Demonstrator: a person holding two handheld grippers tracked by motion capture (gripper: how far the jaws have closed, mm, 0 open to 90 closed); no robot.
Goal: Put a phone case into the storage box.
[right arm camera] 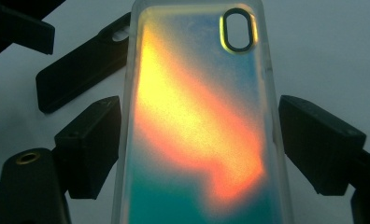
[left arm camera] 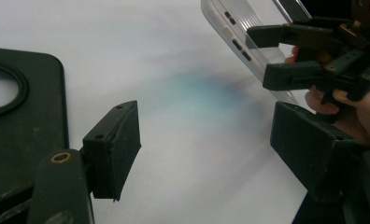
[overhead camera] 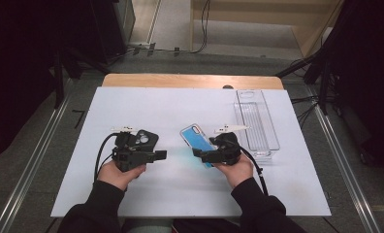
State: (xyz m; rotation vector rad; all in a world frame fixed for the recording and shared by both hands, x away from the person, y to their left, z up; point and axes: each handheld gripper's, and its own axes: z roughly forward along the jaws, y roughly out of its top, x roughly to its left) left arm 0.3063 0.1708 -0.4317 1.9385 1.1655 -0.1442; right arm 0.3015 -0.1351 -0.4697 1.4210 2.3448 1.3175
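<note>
Table surface: white sheet (overhead camera: pixel 180 189) over a wooden top, both your forearms entering from the near edge.
Left gripper (overhead camera: pixel 156 155): held in your left hand, jaws spread wide with nothing between them, pointing toward the middle of the sheet.
Black phone case (overhead camera: pixel 145 139): lies flat on the sheet just beyond your left gripper, camera opening up.
Iridescent phone case (right arm camera: pixel 197 121): clear-rimmed, blue to orange sheen, tilted up off the sheet near centre.
Right gripper (overhead camera: pixel 200 154): in your right hand, jaws closed on the case's long edges.
Clear plastic tray (overhead camera: pixel 272 131): upright at far right, beside your right hand.
</note>
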